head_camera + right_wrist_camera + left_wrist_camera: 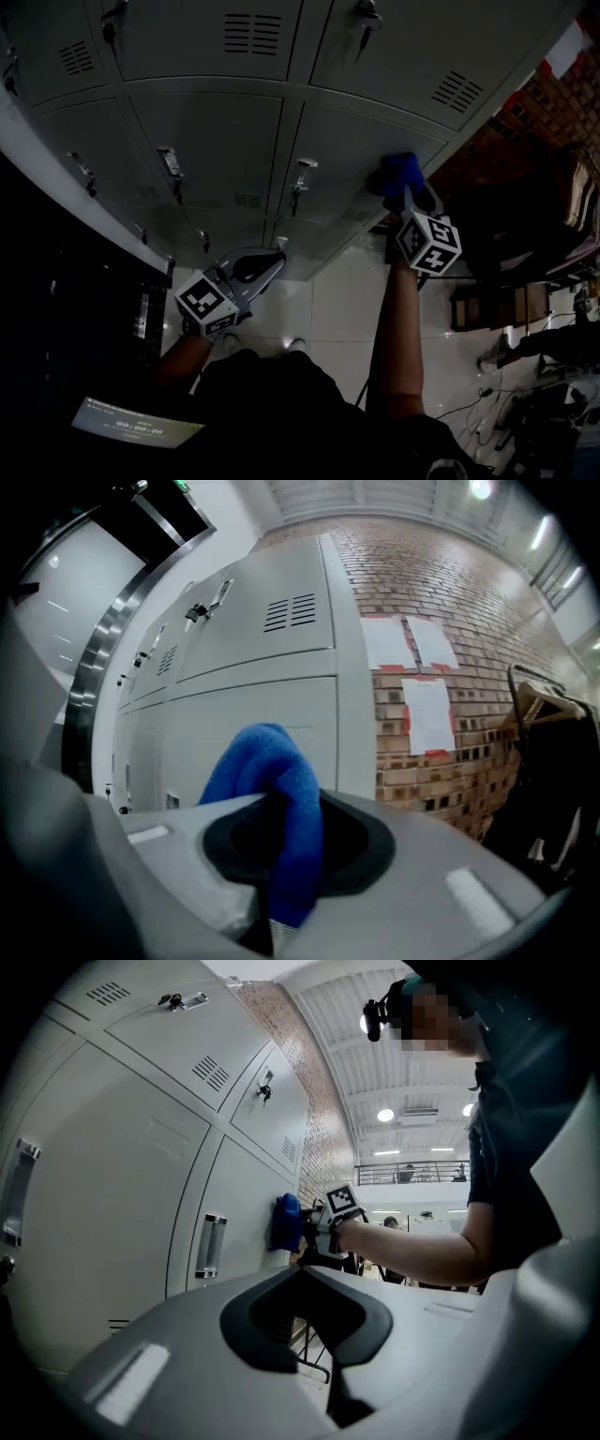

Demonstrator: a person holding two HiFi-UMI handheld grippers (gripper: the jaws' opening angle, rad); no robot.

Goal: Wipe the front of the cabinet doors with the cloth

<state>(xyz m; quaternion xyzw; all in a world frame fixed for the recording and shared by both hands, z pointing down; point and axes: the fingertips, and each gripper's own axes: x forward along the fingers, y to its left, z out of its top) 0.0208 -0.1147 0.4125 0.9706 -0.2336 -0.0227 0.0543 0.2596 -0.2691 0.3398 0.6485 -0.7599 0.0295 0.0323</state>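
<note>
The lower end of the blue terry cloth (267, 761) is hidden between the closed jaws of the right gripper (292, 850); in the head view part of it is covered by that gripper. The grey metal cabinet doors (356, 141) are cut off by the picture edges. The print on the white paper sheets (427, 714) cannot be read. The digits on the small lit screen (136, 424) are blurred.

Glossy pale tiled floor (337, 300) bearing grey cabinets (225, 141), white shoe tips (298, 345), black cables (466, 405).
</note>
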